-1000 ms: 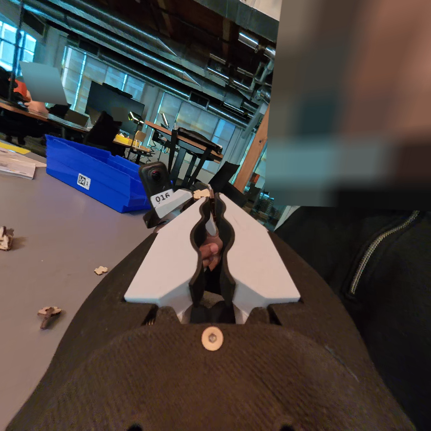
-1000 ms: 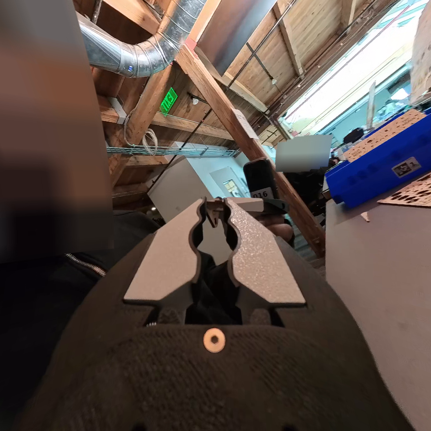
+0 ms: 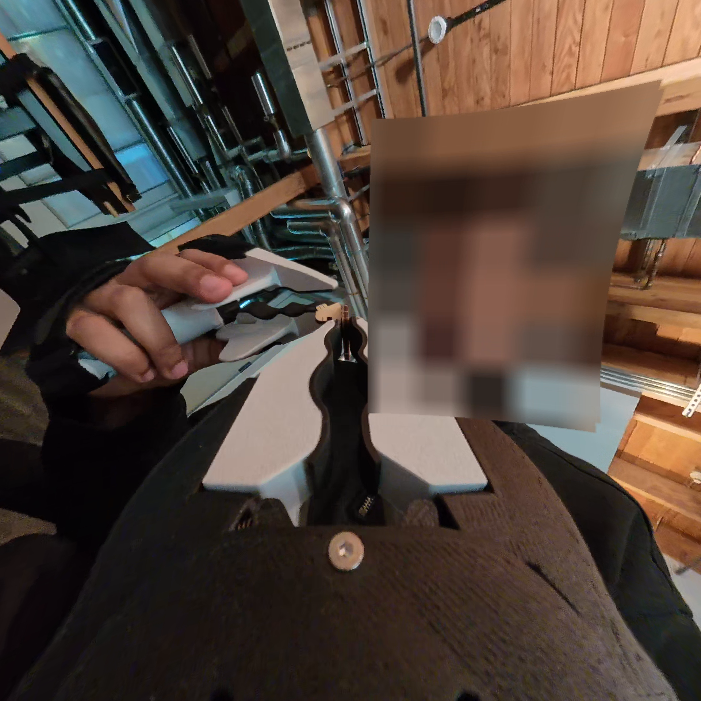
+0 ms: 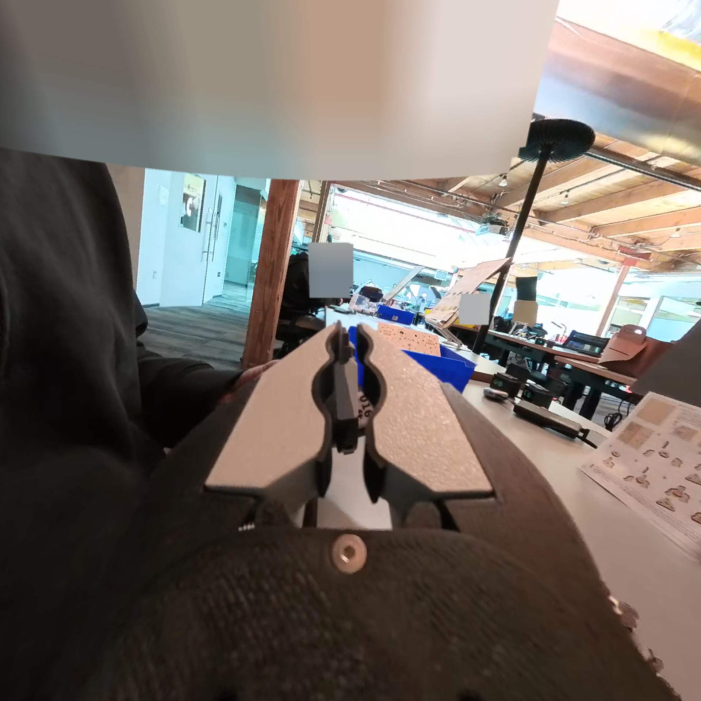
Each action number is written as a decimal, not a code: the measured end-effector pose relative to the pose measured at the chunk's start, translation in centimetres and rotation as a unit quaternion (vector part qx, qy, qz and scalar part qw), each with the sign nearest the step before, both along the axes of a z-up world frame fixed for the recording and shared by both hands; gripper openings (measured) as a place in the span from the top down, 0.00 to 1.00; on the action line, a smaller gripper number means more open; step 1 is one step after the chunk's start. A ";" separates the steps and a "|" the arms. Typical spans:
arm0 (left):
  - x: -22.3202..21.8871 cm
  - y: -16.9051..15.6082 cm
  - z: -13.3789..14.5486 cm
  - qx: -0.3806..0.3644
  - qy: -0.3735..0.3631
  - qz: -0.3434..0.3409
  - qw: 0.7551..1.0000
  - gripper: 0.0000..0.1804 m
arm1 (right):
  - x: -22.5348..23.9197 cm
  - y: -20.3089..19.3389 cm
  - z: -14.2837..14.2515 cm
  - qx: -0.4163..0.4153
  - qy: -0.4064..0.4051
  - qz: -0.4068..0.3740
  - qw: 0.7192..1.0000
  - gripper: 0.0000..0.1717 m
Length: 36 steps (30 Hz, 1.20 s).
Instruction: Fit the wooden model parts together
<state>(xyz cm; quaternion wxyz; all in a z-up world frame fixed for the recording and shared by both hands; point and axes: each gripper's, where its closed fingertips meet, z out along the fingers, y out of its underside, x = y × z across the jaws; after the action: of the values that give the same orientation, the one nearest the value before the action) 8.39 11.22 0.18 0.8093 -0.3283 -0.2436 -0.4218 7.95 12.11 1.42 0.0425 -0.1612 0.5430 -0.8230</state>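
In the left wrist view my left gripper (image 3: 344, 322) is shut on a thin wooden piece (image 3: 344, 337), seen edge-on between its pads and held up in the air. A small light wooden piece (image 3: 325, 311) touches the top of it. My right gripper (image 3: 322, 297), held by a hand (image 3: 151, 315), comes in from the left with that light piece at its lower pad tip. In the right wrist view my right gripper (image 4: 349, 330) shows a gap. A dark notched piece (image 4: 343, 343) lies against the left pad only. The left gripper's finger (image 4: 343, 398) shows through the gap.
A blue bin (image 4: 436, 364) with a perforated wooden sheet (image 4: 409, 343) stands on the grey table (image 4: 493, 428). A printed sheet (image 4: 652, 455) and black devices (image 4: 531, 390) lie to the right. A wooden post (image 4: 271, 265) and a lamp pole (image 4: 508, 265) stand behind. A person's dark jacket (image 3: 569, 512) is close.
Both grippers have swung round: the left view tilted up off the table and the right view came down level. They now meet tip to tip. The right jaws stand wider apart than before.
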 end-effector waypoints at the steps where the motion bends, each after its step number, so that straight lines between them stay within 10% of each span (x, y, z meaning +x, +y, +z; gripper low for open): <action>1: 0.1 -0.1 0.2 0.003 0.004 0.001 1.000 0.99 | 0.0 0.2 0.2 -0.006 -0.006 0.006 1.000 0.95; 9: 0.8 0.7 0.3 0.018 0.000 -0.044 0.999 0.97 | 0.9 0.3 -0.3 0.022 -0.027 0.061 0.998 0.86; 20: 1.8 1.6 0.8 0.034 0.003 -0.093 0.995 0.96 | 2.4 0.9 -0.2 0.027 -0.033 0.129 0.991 0.99; 25: -2.5 -0.2 -2.5 -0.103 -0.038 0.088 0.990 0.83 | -1.0 -0.5 -0.7 0.077 -0.058 0.030 0.995 1.00; 29: -4.7 -3.6 -3.9 -0.286 0.023 0.299 0.910 0.77 | -4.3 -2.0 -2.4 0.143 -0.051 -0.099 0.983 1.00; 36: -6.1 -4.1 -5.4 -0.580 0.164 0.428 0.673 0.80 | -5.7 -4.3 -5.5 0.248 -0.014 -0.222 0.943 1.00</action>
<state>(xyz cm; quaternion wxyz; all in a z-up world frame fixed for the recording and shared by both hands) 2.34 7.09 -5.24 0.5749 -0.6556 -0.4165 0.2573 2.29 7.81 -4.09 -0.0950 -0.0094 0.7513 -0.6530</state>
